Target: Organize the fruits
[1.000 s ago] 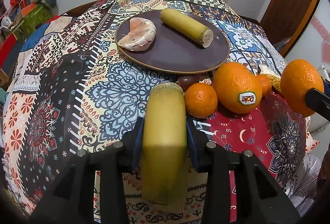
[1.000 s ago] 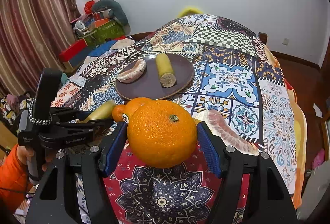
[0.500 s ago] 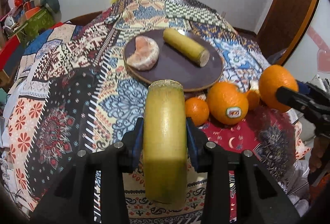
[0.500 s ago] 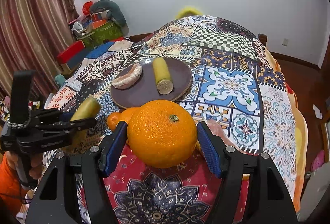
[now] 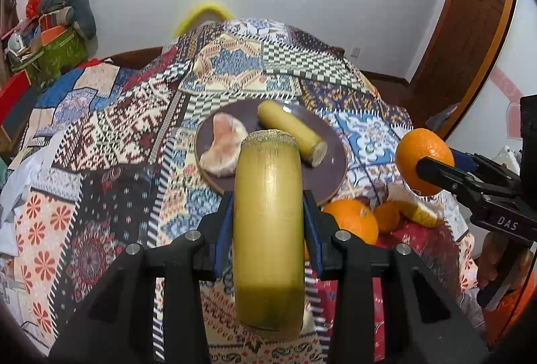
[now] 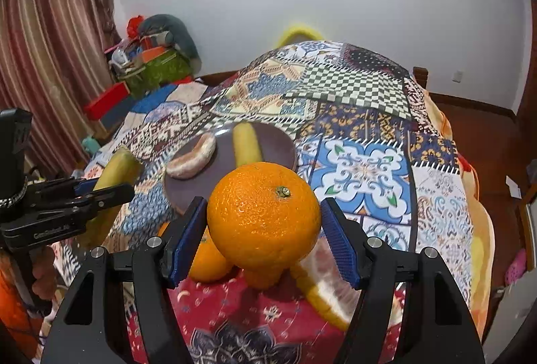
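Fruits (image 6: 263,219) above patchwork-clothed table (image 6: 362,162), white-walled room

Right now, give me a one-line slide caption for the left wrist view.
Left gripper clamps a yellow cane piece above the brown plate; right gripper holds an orange alongside.

Both wrist cameras looked forward along their fingers, close above the table (image 5: 110,136), sharing the plate (image 5: 332,162) (image 6: 275,142).
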Action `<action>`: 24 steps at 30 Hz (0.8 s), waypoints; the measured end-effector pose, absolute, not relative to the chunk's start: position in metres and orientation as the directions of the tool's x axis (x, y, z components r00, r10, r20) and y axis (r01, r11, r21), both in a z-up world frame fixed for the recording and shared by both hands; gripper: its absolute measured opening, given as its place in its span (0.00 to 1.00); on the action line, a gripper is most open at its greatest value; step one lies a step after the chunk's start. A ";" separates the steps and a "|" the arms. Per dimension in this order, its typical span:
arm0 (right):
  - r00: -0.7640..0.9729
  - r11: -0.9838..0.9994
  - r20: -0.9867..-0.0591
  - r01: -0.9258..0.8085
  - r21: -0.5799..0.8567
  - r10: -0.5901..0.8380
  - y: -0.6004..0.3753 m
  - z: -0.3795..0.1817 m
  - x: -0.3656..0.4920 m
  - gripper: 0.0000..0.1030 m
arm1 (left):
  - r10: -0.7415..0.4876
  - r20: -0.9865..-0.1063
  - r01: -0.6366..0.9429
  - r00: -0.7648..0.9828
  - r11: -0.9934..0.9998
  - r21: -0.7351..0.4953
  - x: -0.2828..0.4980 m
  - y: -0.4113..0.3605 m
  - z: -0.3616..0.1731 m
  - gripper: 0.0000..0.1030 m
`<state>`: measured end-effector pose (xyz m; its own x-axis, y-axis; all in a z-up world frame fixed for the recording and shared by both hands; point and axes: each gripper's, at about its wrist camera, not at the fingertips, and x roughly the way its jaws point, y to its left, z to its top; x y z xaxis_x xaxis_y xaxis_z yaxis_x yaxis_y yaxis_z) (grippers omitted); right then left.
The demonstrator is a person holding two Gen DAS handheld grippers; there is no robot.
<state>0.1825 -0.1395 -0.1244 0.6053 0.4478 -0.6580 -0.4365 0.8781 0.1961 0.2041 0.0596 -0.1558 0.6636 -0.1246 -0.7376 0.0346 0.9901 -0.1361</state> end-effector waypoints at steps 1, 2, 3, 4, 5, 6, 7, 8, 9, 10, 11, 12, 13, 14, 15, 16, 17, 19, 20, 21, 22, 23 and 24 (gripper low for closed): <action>0.609 0.879 -0.656 -0.436 0.194 0.447 -0.140 -0.123 0.184 0.64 | -0.125 -0.734 0.036 0.667 0.990 -0.136 0.207 0.059 -0.154 0.37; 0.614 0.880 -0.652 -0.435 0.190 0.444 -0.140 -0.121 0.187 0.64 | -0.125 -0.731 0.038 0.671 0.990 -0.135 0.209 0.059 -0.153 0.37; 0.617 0.881 -0.650 -0.435 0.187 0.443 -0.140 -0.120 0.189 0.64 | -0.124 -0.726 0.040 0.676 0.990 -0.132 0.212 0.059 -0.151 0.37; 0.620 0.880 -0.647 -0.437 0.184 0.443 -0.139 -0.118 0.191 0.64 | -0.123 -0.724 0.041 0.679 0.991 -0.131 0.215 0.058 -0.150 0.37; 0.623 0.880 -0.645 -0.439 0.180 0.442 -0.139 -0.117 0.194 0.64 | -0.123 -0.721 0.042 0.681 0.991 -0.130 0.218 0.058 -0.149 0.37; 0.625 0.880 -0.643 -0.441 0.177 0.442 -0.138 -0.116 0.196 0.64 | -0.124 -0.720 0.044 0.683 0.991 -0.128 0.223 0.058 -0.149 0.37; 0.628 0.880 -0.640 -0.443 0.173 0.442 -0.137 -0.114 0.199 0.64 | -0.124 -0.720 0.045 0.683 0.991 -0.128 0.226 0.057 -0.149 0.37; 0.632 0.880 -0.637 -0.445 0.167 0.440 -0.136 -0.113 0.201 0.64 | -0.125 -0.719 0.047 0.683 0.991 -0.128 0.231 0.057 -0.149 0.37; 0.637 0.881 -0.635 -0.446 0.160 0.438 -0.135 -0.112 0.204 0.64 | -0.127 -0.719 0.049 0.683 0.990 -0.129 0.235 0.057 -0.149 0.37; 0.639 0.881 -0.633 -0.448 0.154 0.436 -0.135 -0.111 0.207 0.64 | -0.129 -0.720 0.050 0.682 0.990 -0.130 0.239 0.057 -0.149 0.37; 0.644 0.881 -0.631 -0.451 0.145 0.433 -0.133 -0.110 0.211 0.64 | -0.133 -0.719 0.052 0.682 0.990 -0.134 0.244 0.057 -0.149 0.37; 0.648 0.882 -0.629 -0.450 0.138 0.429 -0.132 -0.110 0.214 0.64 | -0.136 -0.720 0.055 0.681 0.989 -0.135 0.247 0.057 -0.150 0.37; 0.651 0.883 -0.628 -0.450 0.132 0.426 -0.131 -0.110 0.216 0.64 | -0.136 -0.720 0.056 0.681 0.989 -0.134 0.251 0.057 -0.151 0.37; 0.655 0.884 -0.627 -0.449 0.127 0.422 -0.130 -0.110 0.221 0.64 | -0.133 -0.721 0.055 0.680 0.990 -0.131 0.254 0.056 -0.151 0.37; 0.656 0.885 -0.627 -0.448 0.126 0.420 -0.130 -0.110 0.225 0.64 | -0.129 -0.723 0.053 0.679 0.990 -0.128 0.259 0.056 -0.153 0.37; 0.656 0.887 -0.628 -0.444 0.126 0.418 -0.130 -0.111 0.230 0.64 | -0.126 -0.726 0.051 0.676 0.991 -0.125 0.265 0.057 -0.155 0.37; 0.656 0.888 -0.629 -0.443 0.127 0.417 -0.129 -0.111 0.233 0.64 | -0.125 -0.728 0.050 0.674 0.991 -0.124 0.269 0.056 -0.156 0.37; 0.653 0.888 -0.633 -0.442 0.127 0.416 -0.129 -0.113 0.240 0.64 | -0.125 -0.734 0.047 0.668 0.991 -0.125 0.279 0.057 -0.160 0.37; 0.650 0.887 -0.636 -0.446 0.123 0.415 -0.128 -0.114 0.244 0.64 | -0.124 -0.736 0.046 0.665 0.991 -0.125 0.283 0.057 -0.162 0.37; 0.647 0.885 -0.641 -0.450 0.115 0.412 -0.126 -0.115 0.248 0.64 | -0.124 -0.738 0.045 0.663 0.991 -0.125 0.287 0.056 -0.163 0.37; 0.645 0.885 -0.648 -0.453 0.102 0.405 -0.123 -0.117 0.252 0.64 | -0.123 -0.740 0.045 0.661 0.991 -0.124 0.290 0.056 -0.165 0.37; 0.644 0.886 -0.653 -0.455 0.092 0.398 -0.122 -0.118 0.254 0.64 | -0.122 -0.742 0.045 0.659 0.991 -0.123 0.294 0.055 -0.165 0.37; 0.643 0.886 -0.658 -0.457 0.082 0.393 -0.121 -0.120 0.257 0.64 | -0.123 -0.743 0.048 0.658 0.991 -0.121 0.299 0.055 -0.167 0.37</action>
<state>0.2571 -0.1208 -0.1200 0.6425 0.3928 -0.6579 -0.4571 0.8856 0.0824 0.2993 0.0548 -0.1666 0.6578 -0.1226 -0.7431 0.0477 0.9915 -0.1214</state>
